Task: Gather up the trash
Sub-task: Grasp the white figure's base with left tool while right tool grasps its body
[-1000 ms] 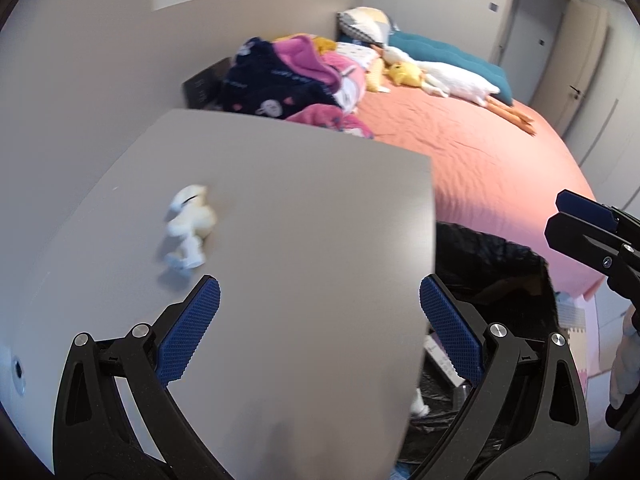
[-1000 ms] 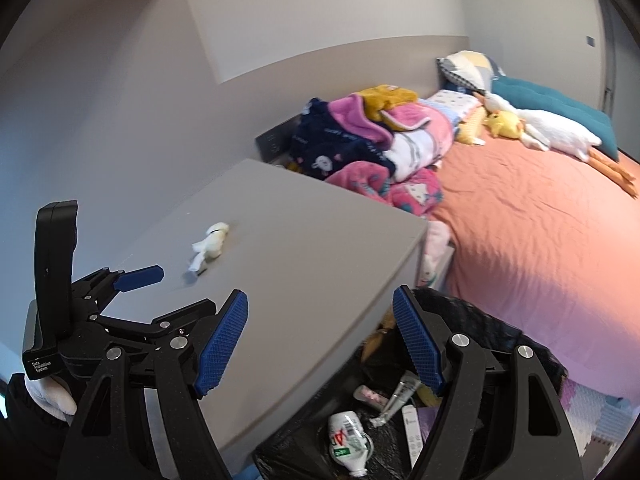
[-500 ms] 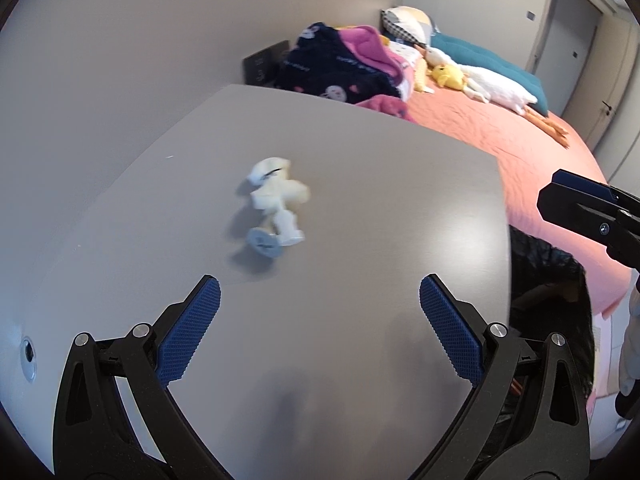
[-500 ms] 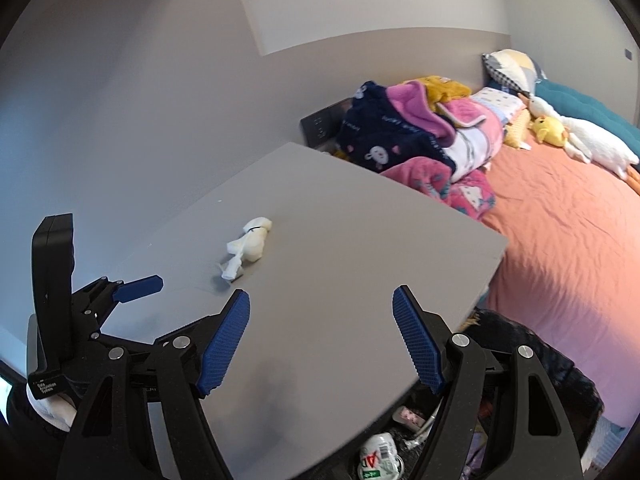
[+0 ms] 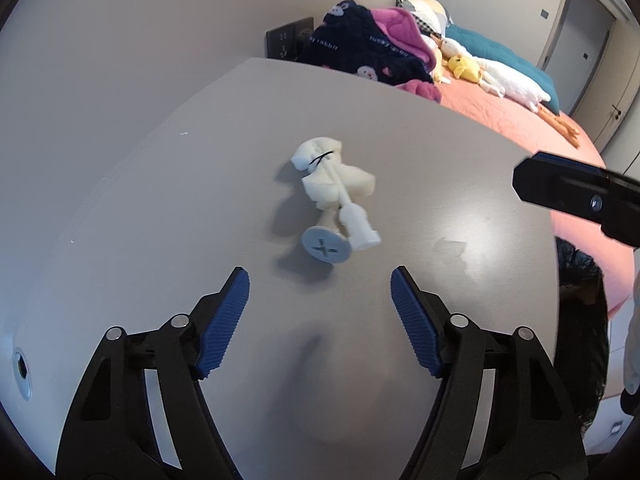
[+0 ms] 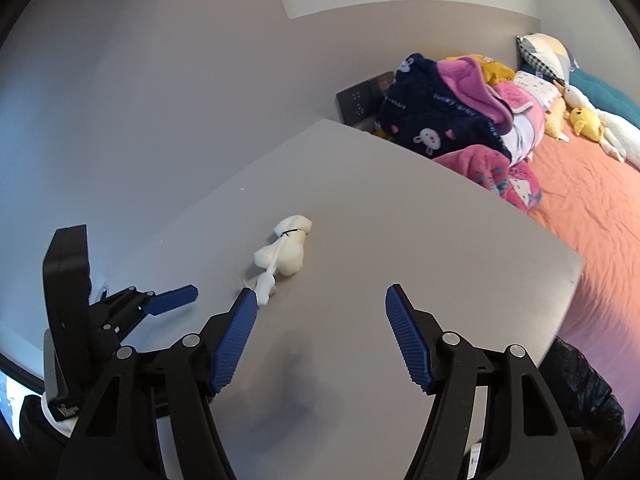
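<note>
One wad of white tissue with a plastic syringe (image 5: 334, 196) lies mid-table (image 5: 160, 208), ahead of the left claw (image 5: 320, 288). Both claws, right (image 6: 318, 304) too, have just been closing, still spread, empty. One bed (image 6: 592, 208) beside.

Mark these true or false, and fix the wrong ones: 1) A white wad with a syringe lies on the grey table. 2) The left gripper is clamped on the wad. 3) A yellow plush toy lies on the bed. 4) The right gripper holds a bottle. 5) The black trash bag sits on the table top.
1) True: the wad and syringe lie on the grey table.
2) False: the left gripper has just been closing, but its jaws are open and short of the wad.
3) True: the yellow plush toy is on the bed.
4) False: the right gripper is empty.
5) False: the trash bag sits beyond the table's edge.
</note>
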